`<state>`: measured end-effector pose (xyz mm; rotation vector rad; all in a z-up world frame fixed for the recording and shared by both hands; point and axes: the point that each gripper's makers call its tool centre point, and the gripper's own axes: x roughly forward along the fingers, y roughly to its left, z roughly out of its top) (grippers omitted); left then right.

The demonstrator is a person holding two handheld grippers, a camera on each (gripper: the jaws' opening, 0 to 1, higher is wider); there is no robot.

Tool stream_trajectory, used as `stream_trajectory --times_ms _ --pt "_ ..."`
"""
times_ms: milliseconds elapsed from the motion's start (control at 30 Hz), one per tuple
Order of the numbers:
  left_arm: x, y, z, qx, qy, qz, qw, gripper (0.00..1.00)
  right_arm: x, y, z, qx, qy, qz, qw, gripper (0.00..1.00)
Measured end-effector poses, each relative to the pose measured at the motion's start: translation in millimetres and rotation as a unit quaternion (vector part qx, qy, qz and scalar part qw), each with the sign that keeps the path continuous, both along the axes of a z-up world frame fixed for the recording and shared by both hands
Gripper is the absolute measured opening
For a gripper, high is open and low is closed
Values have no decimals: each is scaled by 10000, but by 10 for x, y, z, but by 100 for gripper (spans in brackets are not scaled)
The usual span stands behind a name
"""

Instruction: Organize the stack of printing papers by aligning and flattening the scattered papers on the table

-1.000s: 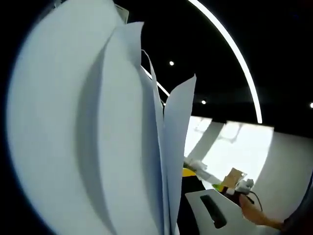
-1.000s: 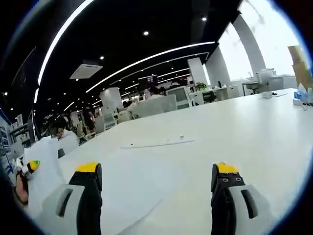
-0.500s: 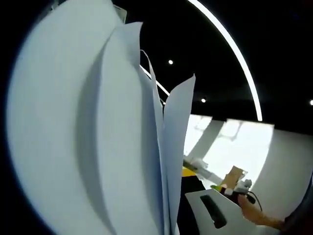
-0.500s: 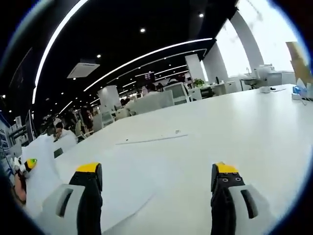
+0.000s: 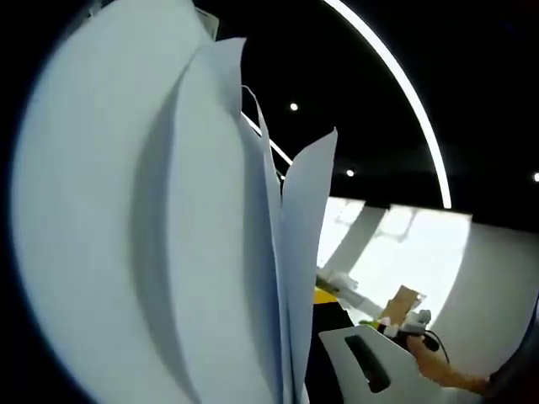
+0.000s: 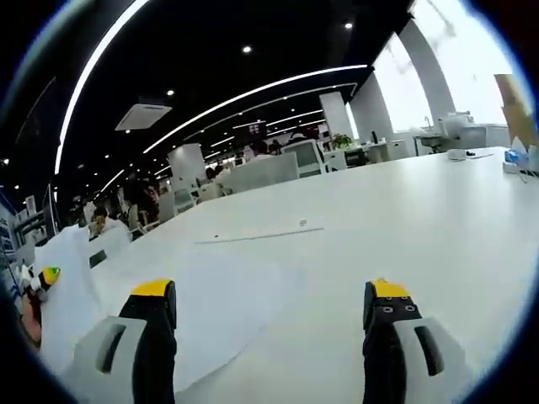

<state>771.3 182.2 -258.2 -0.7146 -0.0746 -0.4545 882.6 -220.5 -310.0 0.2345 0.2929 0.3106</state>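
In my left gripper view, a fan of white printing paper sheets [image 5: 168, 236] stood on edge right against the lens, taking up the whole left and centre of the frame. Several sheets curved apart from one another, their upper corners splaying toward the top centre, and their lower edges ran down out of the bottom of the frame. I could not see my left gripper's jaws behind the paper, so I cannot tell how they stood or whether they pinched the sheets. At the lower right of that frame my right gripper [image 5: 370, 362] came in as a white body with a dark slot and a yellow tip, with a hand [image 5: 438, 369] behind it. Above, a long curved strip of ceiling light [image 5: 404, 93] arced across the dark upper right.

In my right gripper view, my right gripper [image 6: 268, 345] had its jaws spread wide, the two black fingers with yellow tips [image 6: 152, 289] rising from the bottom left and bottom right with nothing between them. Below and ahead lay the broad white table [image 6: 404, 227]. A flat white sheet of paper [image 6: 210, 303] lay on it at the lower left centre, partly behind the left finger, and a thin flat stack of paper [image 6: 257, 235] lay further off near the frame's centre. At the far left edge the upright paper sheets appeared again, white and curled. Office desks and seated people filled the dim background at mid-left.
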Motion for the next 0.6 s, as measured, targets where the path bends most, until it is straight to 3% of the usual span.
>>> stream_trajectory --times_ms 600 --pt "4 0 -10 -2 5 4 10000 6 76 19 -115 -208 -17 24 9998 85"
